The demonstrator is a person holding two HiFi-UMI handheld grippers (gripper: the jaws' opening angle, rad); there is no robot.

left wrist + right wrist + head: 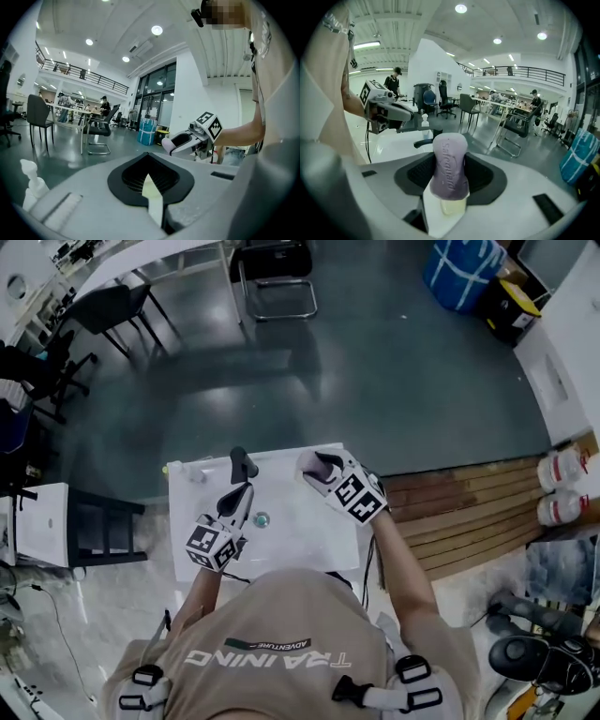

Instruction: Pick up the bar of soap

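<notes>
A purple bar of soap (450,164) with raised lettering stands upright between the jaws of my right gripper (450,187), which is shut on it. In the head view that gripper (323,470) hovers over the far right part of the white table (309,535), the soap (325,462) showing at its tip. From the left gripper view the soap (167,145) pokes out of the right gripper's end. My left gripper (152,190) is shut with nothing between its pads; it (240,498) sits over the table's left half.
A white pump bottle (29,183) stands at the table's left far corner. A small greenish round thing (261,519) lies mid-table, and a dark object (242,463) sits near the far edge. Chairs (277,277) and a blue bin (461,273) stand on the floor beyond.
</notes>
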